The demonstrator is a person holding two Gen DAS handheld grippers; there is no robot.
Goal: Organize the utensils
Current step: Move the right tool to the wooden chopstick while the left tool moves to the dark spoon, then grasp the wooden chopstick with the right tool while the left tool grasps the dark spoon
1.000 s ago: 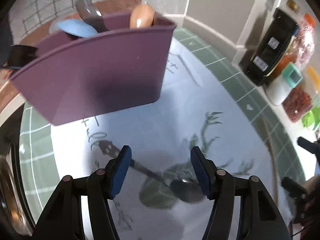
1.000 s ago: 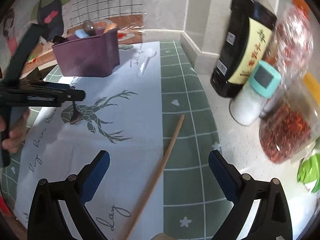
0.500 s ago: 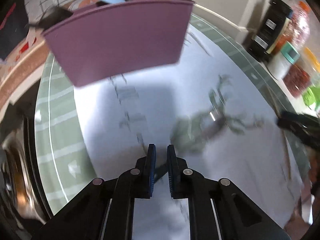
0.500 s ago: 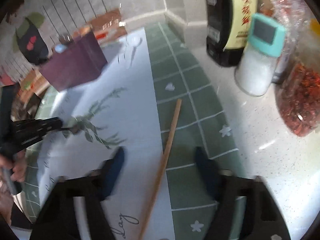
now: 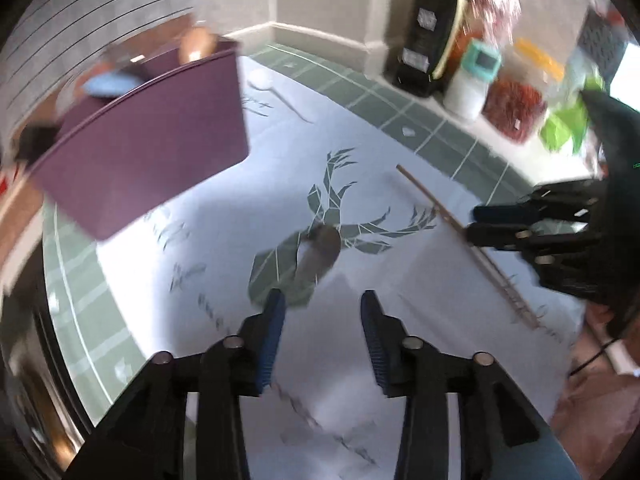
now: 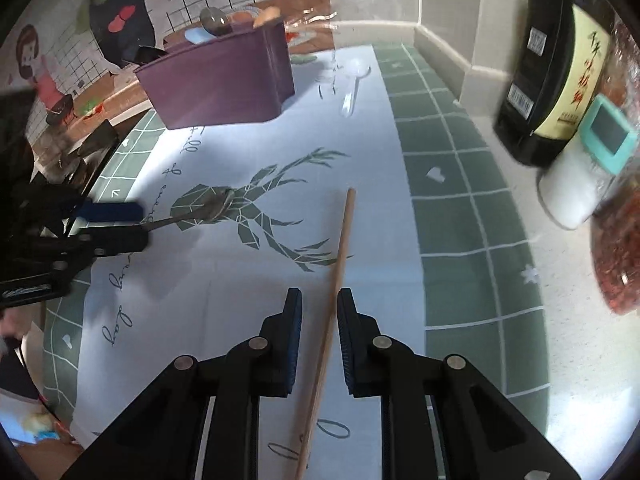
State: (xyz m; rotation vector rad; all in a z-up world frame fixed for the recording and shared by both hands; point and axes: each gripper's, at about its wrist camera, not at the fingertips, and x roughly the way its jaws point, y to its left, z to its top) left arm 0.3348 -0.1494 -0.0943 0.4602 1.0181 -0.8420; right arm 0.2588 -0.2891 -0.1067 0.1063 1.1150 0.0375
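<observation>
A metal spoon (image 5: 320, 252) lies on the deer-print mat (image 5: 224, 312), its bowl just ahead of my left gripper (image 5: 322, 300). The left jaws are opening, and the spoon's handle runs toward the left pad with no pad pressing on it. From the right wrist view the left gripper (image 6: 138, 224) sits at the handle end of the spoon (image 6: 218, 204). My right gripper (image 6: 319, 296) straddles a wooden chopstick (image 6: 340, 248). Its jaws are closing, with gaps still showing on both sides of the stick. A purple utensil holder (image 6: 224, 80) stands behind with several utensils in it.
A white plastic spoon (image 6: 354, 80) lies on the mat beside the holder. Along the right wall stand a dark sauce bottle (image 6: 552, 60), a teal-lidded shaker (image 6: 580, 176) and a bag of red chillies (image 6: 620, 248). A green checked border (image 6: 460, 200) frames the mat.
The left jaws shut near the spoon's handle, then parted again while the gripper swung right. The right gripper moved over the chopstick and its wide jaws narrowed around it.
</observation>
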